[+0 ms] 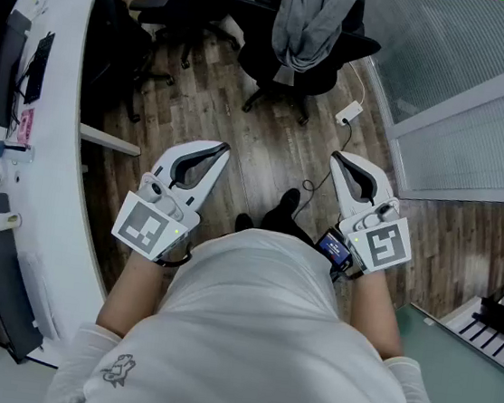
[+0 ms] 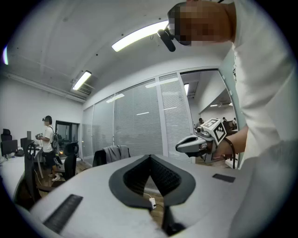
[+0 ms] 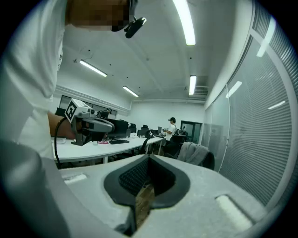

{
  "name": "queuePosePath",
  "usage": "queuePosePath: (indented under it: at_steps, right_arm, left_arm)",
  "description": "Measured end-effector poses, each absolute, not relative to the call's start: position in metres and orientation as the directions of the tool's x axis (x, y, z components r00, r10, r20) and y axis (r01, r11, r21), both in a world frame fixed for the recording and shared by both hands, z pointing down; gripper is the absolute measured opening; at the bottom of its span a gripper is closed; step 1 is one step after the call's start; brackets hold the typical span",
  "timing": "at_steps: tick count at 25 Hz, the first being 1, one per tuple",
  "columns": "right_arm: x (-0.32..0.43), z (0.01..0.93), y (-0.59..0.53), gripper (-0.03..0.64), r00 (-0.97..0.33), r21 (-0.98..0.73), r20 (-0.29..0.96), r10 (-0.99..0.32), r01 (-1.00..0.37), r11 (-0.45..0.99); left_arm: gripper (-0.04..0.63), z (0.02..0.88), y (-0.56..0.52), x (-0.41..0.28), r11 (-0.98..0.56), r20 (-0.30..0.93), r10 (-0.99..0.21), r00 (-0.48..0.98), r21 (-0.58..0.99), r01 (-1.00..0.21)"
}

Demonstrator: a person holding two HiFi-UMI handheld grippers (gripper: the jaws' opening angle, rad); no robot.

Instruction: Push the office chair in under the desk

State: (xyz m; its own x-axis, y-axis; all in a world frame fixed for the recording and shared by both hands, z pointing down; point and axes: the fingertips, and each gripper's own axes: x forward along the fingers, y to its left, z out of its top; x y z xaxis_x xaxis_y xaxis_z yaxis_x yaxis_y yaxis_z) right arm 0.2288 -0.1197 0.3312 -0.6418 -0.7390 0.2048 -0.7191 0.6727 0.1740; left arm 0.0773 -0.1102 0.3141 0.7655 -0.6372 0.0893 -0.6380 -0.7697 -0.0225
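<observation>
An open-plan office: a long white desk (image 1: 66,82) carrying dark computer monitors (image 3: 118,125), black wheeled office chairs (image 1: 180,9) on a brown wood-plank floor (image 1: 267,152), glass partition walls with white slatted blinds (image 1: 489,125), and fluorescent strip ceiling lights (image 3: 185,21).

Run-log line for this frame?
left hand-held gripper: shut, empty | right hand-held gripper: shut, empty | black office chair draped with grey jacket: untouched, ahead on wooden floor | long white desk: at left
</observation>
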Motion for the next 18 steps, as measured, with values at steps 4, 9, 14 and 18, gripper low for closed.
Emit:
queuePosePath:
  at_steps: [4,9,14,18]
  right_arm:
    - [0.228,0.331,-0.124,0.002,-0.646,0.198,0.184,-0.740,-0.714,0.672]
    - [0.233,0.333,-0.132,0.002,-0.644,0.196,0.189,-0.741,-0.715,0.671]
    - [0.245,0.337,-0.141,0.002,-0.641,0.199,0.185,-0.745,-0.718,0.667]
    - [0.264,0.339,-0.156,0.002,-0.631,0.205,0.176,-0.755,-0.727,0.655]
  left_arm:
    - [-0.002,0.314,-0.115,0.074,-0.763,0.073,-0.645,0.761,-0.016,-0.646]
    - [-0.002,0.312,-0.123,0.080,-0.770,0.060,-0.637,0.768,-0.009,-0.638]
    - [-0.002,0.317,-0.134,0.091,-0.772,0.067,-0.634,0.770,-0.008,-0.635]
    - [-0.002,0.318,-0.149,0.109,-0.780,0.061,-0.625,0.778,-0.004,-0.626]
